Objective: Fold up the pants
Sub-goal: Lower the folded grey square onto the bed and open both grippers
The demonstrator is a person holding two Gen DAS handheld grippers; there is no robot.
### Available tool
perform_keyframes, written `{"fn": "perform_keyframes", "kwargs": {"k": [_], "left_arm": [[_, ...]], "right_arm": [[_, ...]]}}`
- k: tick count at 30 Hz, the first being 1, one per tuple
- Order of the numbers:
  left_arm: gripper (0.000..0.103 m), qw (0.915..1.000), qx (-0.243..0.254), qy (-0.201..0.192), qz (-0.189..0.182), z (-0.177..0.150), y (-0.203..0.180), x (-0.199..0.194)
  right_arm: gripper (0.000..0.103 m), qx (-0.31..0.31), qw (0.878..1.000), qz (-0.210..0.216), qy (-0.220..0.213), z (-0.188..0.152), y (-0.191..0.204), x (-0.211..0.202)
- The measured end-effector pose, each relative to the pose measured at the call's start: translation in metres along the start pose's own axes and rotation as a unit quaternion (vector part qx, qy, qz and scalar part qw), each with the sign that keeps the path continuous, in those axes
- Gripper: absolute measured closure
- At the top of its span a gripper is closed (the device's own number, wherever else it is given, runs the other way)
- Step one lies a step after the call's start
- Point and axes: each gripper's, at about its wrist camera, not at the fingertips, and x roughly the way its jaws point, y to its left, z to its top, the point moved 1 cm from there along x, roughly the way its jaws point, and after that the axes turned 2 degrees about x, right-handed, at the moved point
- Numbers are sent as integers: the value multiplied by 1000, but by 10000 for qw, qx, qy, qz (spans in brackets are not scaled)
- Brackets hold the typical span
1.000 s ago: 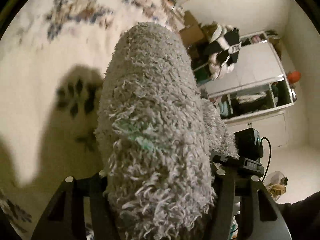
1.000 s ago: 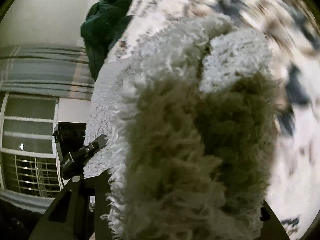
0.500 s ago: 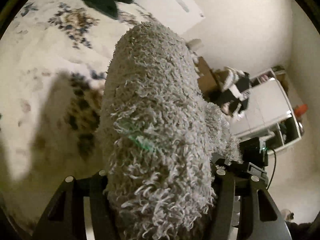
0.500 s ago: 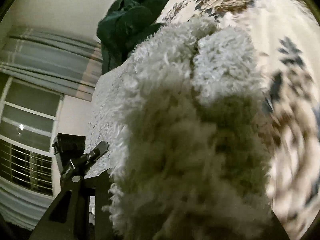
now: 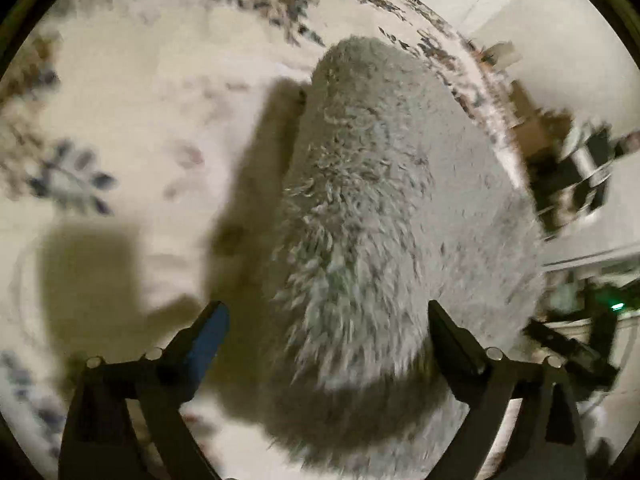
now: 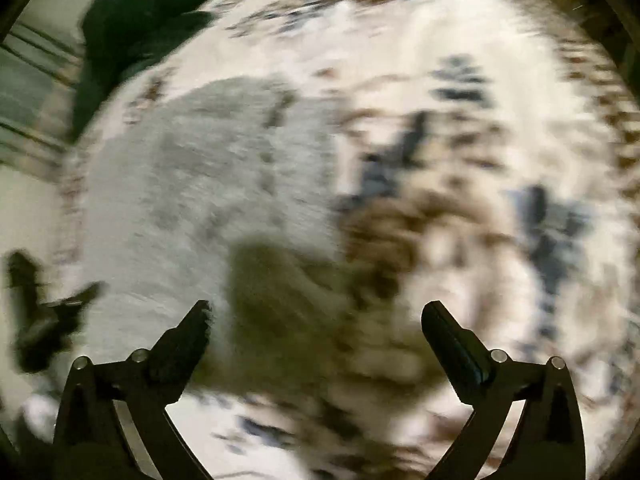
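Released since the earlier frames: fluffy grey pants, formerly clamped in both grippers. Left gripper: jaws spread wide, nothing held; pants bulk seen lying between and beyond the fingers on a floral bedspread. Right gripper: jaws likewise wide, nothing held; pants seen ahead-left, blurred. Dark green garment noted beyond.

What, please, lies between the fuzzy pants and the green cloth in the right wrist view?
Only a bare strip of the flowered bedspread separates the pants from the green cloth.
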Motion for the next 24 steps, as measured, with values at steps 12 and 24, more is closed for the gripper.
{"fn": "perform_keyframes", "kwargs": {"k": [12,24], "left_arm": [[5,9851,532,-959,1327,-32,-73,-116],[5,9692,883,-1646,1608,-120,-174,-288]], "right_arm": [[0,-337,9796,-1365,-1439,-102,49,-165],[0,-918,9637,-1030,-2288,-225,99,-419]]}}
